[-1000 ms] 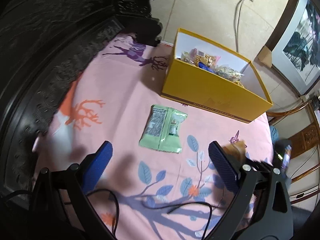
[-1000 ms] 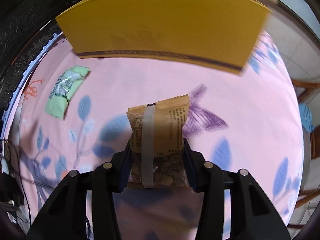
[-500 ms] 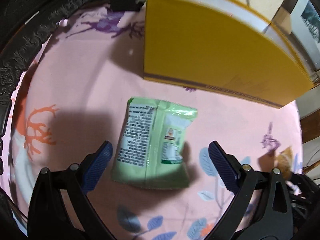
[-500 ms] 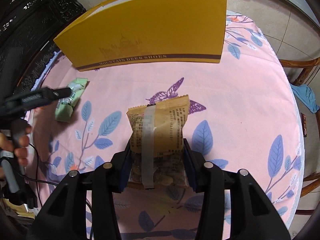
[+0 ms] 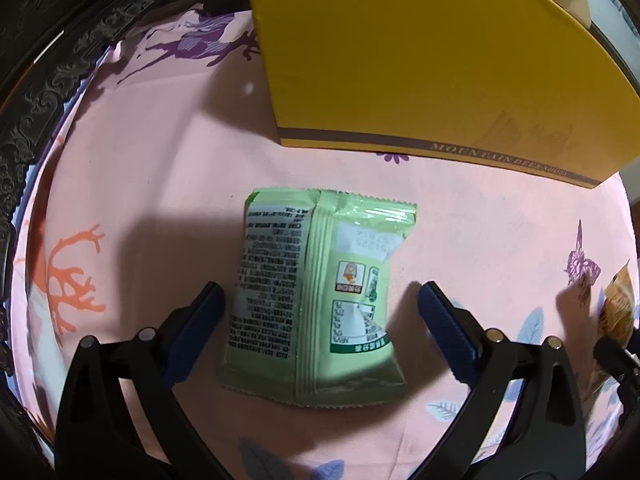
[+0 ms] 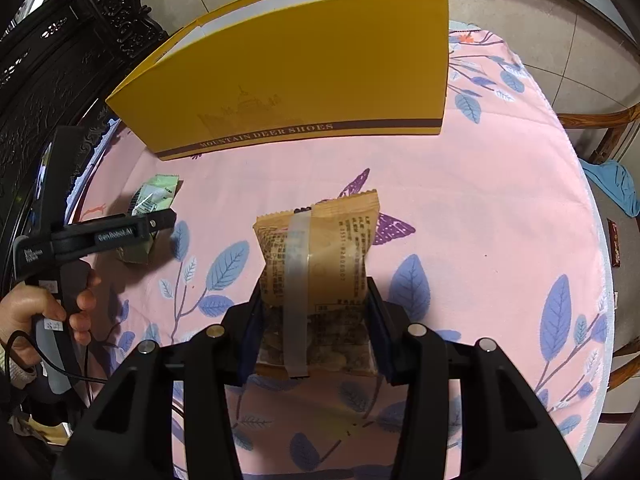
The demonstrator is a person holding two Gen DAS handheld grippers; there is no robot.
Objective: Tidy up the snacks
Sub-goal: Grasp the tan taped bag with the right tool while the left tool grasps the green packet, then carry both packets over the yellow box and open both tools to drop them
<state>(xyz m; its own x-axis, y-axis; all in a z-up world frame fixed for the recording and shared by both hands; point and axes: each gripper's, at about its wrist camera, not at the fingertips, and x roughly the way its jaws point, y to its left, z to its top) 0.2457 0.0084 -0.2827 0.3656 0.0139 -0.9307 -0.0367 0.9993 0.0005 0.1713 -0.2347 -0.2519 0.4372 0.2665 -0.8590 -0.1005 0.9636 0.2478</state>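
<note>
Pink floral cloth covers the counter (image 6: 480,208), with a yellow shoe box (image 6: 304,76) standing at its far side. Seen from the left wrist, the green snack packet (image 5: 316,300) lies flat on the cloth squarely between the left gripper (image 5: 320,336) fingers, which are spread wide, one blue pad (image 5: 198,332) near its 9 o'clock edge and the other at 3 o'clock, neither touching. Its long axis runs 6 to 12 o'clock, along the fingers, so a plain squeeze should catch its short width. The box sits just past it at 12 to 1 o'clock. The right gripper (image 6: 314,332) is clamped on a tan snack packet (image 6: 316,264), held above the cloth with the box at 12 o'clock.
</note>
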